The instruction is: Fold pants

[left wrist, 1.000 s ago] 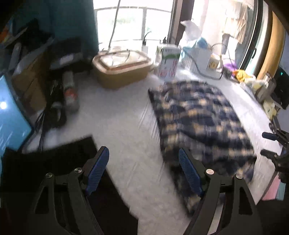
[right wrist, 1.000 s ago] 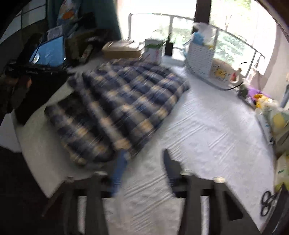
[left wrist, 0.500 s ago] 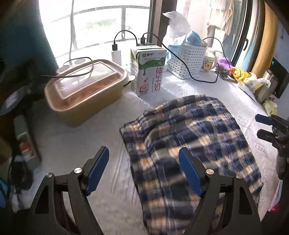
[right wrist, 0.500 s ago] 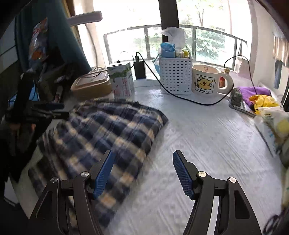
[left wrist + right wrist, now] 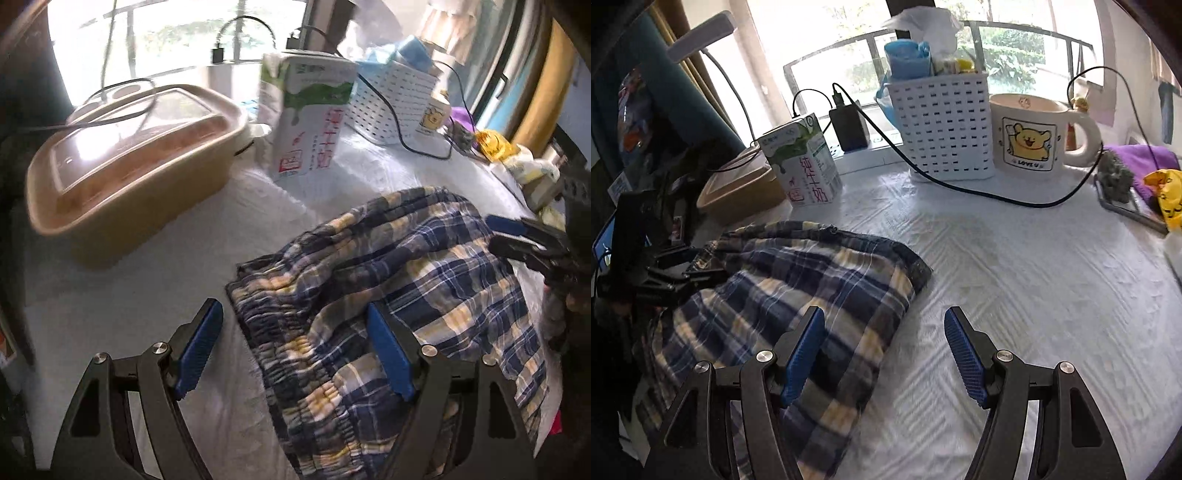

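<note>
The plaid pants [image 5: 402, 280] lie in a loose, rumpled heap on the white-covered worktop [image 5: 1015, 280], towards its near left part, with the gathered elastic waistband turned to the left edge. The left tongs [image 5: 295, 343] hang over that waistband end, jaws wide apart and gripping nothing; one blue pad is above the bare cover and the other above the cloth. The right tongs [image 5: 884, 350] stand open too, empty, straddling the pants' right-hand edge, one pad over the plaid and the other over the plain cover. Whether either pair touches the fabric I cannot tell.

Along the far edge by the window stand a milk carton [image 5: 801, 162], a white slotted basket [image 5: 945, 129] stuffed with oddments, and a cream mug with a yellow bear [image 5: 1030, 140]. A black cable [image 5: 960, 184] trails across the cover in front of the basket. A tan lidded container [image 5: 129, 162] sits at the far left corner, just beside the carton. At the right edge there is something purple [image 5: 1141, 162] and something yellow [image 5: 1167, 192].
</note>
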### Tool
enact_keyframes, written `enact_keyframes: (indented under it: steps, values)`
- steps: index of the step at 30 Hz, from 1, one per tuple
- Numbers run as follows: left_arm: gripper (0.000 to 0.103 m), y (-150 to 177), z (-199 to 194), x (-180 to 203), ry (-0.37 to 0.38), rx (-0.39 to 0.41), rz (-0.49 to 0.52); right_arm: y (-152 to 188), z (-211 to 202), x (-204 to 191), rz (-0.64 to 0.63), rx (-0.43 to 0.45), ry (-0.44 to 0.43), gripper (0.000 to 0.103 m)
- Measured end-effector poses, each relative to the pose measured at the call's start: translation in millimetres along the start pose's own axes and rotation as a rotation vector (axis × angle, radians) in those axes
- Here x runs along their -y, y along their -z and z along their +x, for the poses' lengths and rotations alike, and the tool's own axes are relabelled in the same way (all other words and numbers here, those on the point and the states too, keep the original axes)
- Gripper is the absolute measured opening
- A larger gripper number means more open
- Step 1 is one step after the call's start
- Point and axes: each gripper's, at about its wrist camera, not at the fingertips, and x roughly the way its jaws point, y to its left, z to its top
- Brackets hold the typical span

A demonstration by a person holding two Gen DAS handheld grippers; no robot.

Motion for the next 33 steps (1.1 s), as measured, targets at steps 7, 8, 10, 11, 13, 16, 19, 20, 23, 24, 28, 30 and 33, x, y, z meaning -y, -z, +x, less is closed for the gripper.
enact_keyframes:
  steps: [7, 8, 10, 11, 13, 16, 19, 20, 23, 24, 28, 30, 33]
  values:
    - [0.059, -7.1, 6.5, 8.2, 0.031, 0.03, 0.037, -5.6, 11.6, 4.1, 0.019, -0.015, -0.052, 0.069]
    - [0.047, -7.8, 6.4, 7.5, 0.032, 0.033, 0.036, -6.7, 12.4, 4.7, 0.022, -0.013, -0.056, 0.069]
    - [0.034, -7.7, 5.9, 7.2, 0.073, 0.032, 0.019, -8.8, 14.8, 6.2, 0.033, -0.013, -0.089, 0.069]
    - [0.034, -6.9, 5.5, 8.1, 0.076, 0.037, 0.015, -9.4, 15.5, 6.5, 0.036, -0.012, -0.098, 0.069]
    - [0.032, -5.0, 4.9, 11.4, 0.061, 0.051, 0.024, -11.5, 17.8, 6.1, 0.041, -0.012, -0.126, 0.063]
    - [0.032, -4.7, 5.5, 12.5, 0.052, 0.06, 0.015, -13.1, 20.8, 7.4, 0.057, -0.016, -0.149, 0.053]
    - [0.034, -5.3, 7.2, 9.9, 0.059, 0.062, 0.006, -14.7, 23.5, 10.5, 0.083, -0.017, -0.166, 0.049]
    - [0.034, -5.6, 7.8, 11.1, 0.057, 0.061, 0.012, -15.1, 23.3, 11.2, 0.085, -0.017, -0.167, 0.049]
    - [0.031, -3.4, 5.7, 14.5, 0.031, 0.059, 0.019, -16.0, 25.4, 5.0, 0.065, -0.023, -0.143, 0.036]
    - [0.028, -2.5, 4.4, 16.6, 0.023, 0.065, 0.023, -15.7, 26.5, 2.8, 0.053, -0.026, -0.144, 0.031]
    - [0.024, -0.2, -9.5, 19.8, 0.025, 0.101, 0.016, -15.1, 20.7, -17.6, -0.023, 0.003, -0.096, 0.018]
    - [0.024, 2.0, -21.1, 21.1, 0.028, 0.125, 0.015, -14.9, 14.7, -25.1, -0.034, 0.023, -0.076, 0.018]
    - [0.024, 6.1, -39.5, 21.8, 0.018, 0.167, 0.017, -15.1, 0.2, -35.2, -0.061, 0.065, -0.054, 0.018]
